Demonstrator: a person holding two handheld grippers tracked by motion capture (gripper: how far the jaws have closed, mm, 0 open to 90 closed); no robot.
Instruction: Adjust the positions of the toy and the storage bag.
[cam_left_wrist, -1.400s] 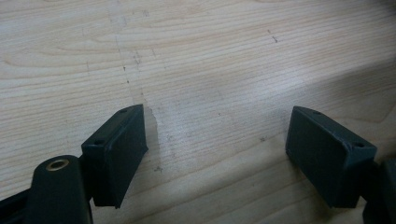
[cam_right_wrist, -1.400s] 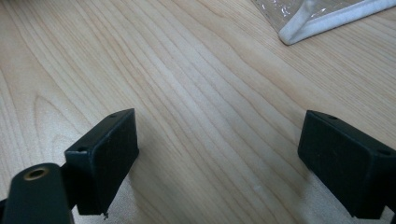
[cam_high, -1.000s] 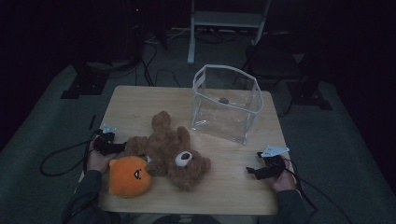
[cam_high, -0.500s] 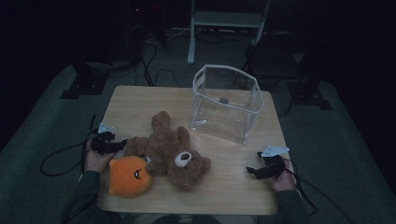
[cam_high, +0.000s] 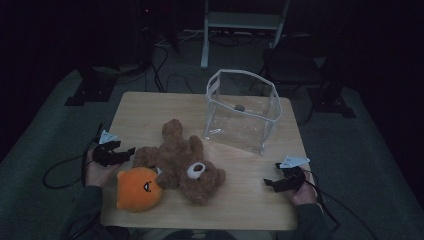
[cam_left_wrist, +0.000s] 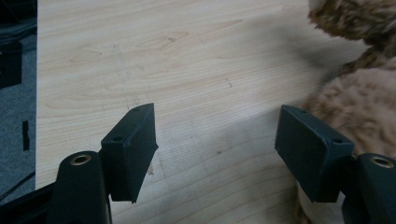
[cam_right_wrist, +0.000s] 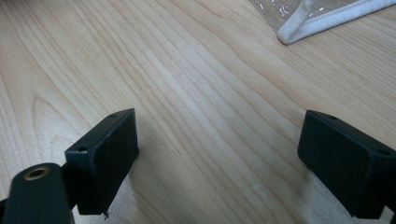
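The left gripper, jaws wide and empty after narrowing slightly, sits just left of the brown plush teddy bear, far nearer than the right gripper.

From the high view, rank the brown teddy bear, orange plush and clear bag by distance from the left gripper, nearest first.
Measured from the left gripper:
1. Brown teddy bear, its paw just beside the jaws.
2. Orange plush, toward the table's near edge, a little farther.
3. Clear bag, across the table at the far right.
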